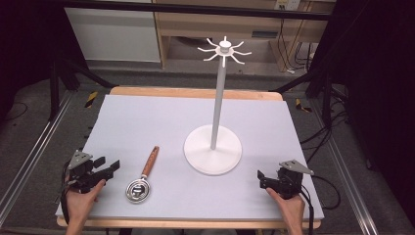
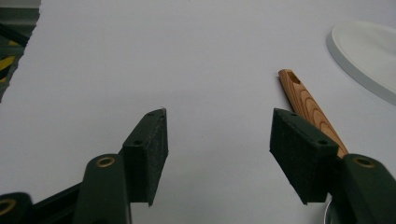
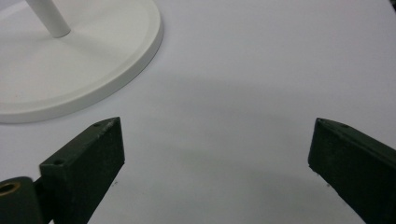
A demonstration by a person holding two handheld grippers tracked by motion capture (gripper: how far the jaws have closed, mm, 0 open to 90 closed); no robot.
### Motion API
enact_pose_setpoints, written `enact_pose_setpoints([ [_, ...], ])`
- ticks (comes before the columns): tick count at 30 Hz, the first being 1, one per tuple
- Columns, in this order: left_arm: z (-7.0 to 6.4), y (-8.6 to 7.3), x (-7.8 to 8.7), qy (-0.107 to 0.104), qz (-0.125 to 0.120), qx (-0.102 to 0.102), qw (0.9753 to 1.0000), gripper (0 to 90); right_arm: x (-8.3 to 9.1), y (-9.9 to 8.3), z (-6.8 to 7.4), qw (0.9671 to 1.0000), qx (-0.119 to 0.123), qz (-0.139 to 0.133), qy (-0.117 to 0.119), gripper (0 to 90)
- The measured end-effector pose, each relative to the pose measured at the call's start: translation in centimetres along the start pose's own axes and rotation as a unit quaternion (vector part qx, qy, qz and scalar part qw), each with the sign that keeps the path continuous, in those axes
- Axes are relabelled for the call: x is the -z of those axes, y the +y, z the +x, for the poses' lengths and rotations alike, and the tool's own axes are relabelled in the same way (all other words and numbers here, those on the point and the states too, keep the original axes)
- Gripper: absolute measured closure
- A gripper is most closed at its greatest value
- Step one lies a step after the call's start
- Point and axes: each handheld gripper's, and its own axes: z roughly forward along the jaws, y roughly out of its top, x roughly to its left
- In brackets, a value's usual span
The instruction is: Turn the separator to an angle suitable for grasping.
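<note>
The strainer (image 1: pixel 142 179), a small metal bowl on a wooden handle, lies flat on the desk (image 1: pixel 147 122) in the lower left of the high view, its handle slanting up toward the centre. The left hand-held gripper (image 1: pixel 108 169) sits just left of it, jaws spread and empty. In the left gripper view the wooden handle (image 2: pixel 310 109) runs past the outer side of the right-hand jaw, not between the two, so closing now would catch nothing or push the handle sideways. The bowl's rim shows as a sliver at the lower right of that view, too small to judge how it lies.

The right hand-held gripper (image 1: pixel 261 177) rests at the lower right of the high view, jaws wide apart and holding nothing, with the rack's base (image 3: pixel 93 70) at the upper left of its own view.

The white hook rack (image 1: pixel 214 147) stands at the centre, its hooks (image 1: pixel 224 50) high on a thin pole. The likely job is hanging the strainer there by the hole in its handle end. The risks look like these: a flat, smooth handle on a bare desk may slide instead of lifting; a pinch near the handle's tip would let the heavier bowl swing down; and a bump against the tall pole could tip the rack, since the other gripper is not steadying the base.
</note>
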Motion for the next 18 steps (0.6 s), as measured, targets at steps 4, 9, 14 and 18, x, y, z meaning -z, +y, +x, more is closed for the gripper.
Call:
enact_pose_setpoints([
  [4, -0.2, 0.2, 0.1, -0.006, 0.0, -0.003, 1.0, 37.9, 0.4, 0.0, -0.1, 0.9999, -0.01, -0.009, -0.002, 7.3],
  [9, -0.5, 0.3, 0.3, -0.008, 0.006, -0.009, 0.9999, 37.5, 0.3, -0.2, -0.3, 0.9996, -0.024, 0.013, 0.004, 9.4],
  [14, -1.0, 1.1, 0.7, -0.024, -0.001, -0.014, 0.9996, 37.0, 0.6, 0.1, -0.2, 0.9996, -0.026, 0.004, -0.002, 9.8],
  [18, -1.8, 1.4, 0.7, -0.035, 0.003, -0.02, 0.9992, 39.3, 0.3, 0.0, 0.0, 0.9996, -0.024, 0.013, -0.001, 8.8],
])
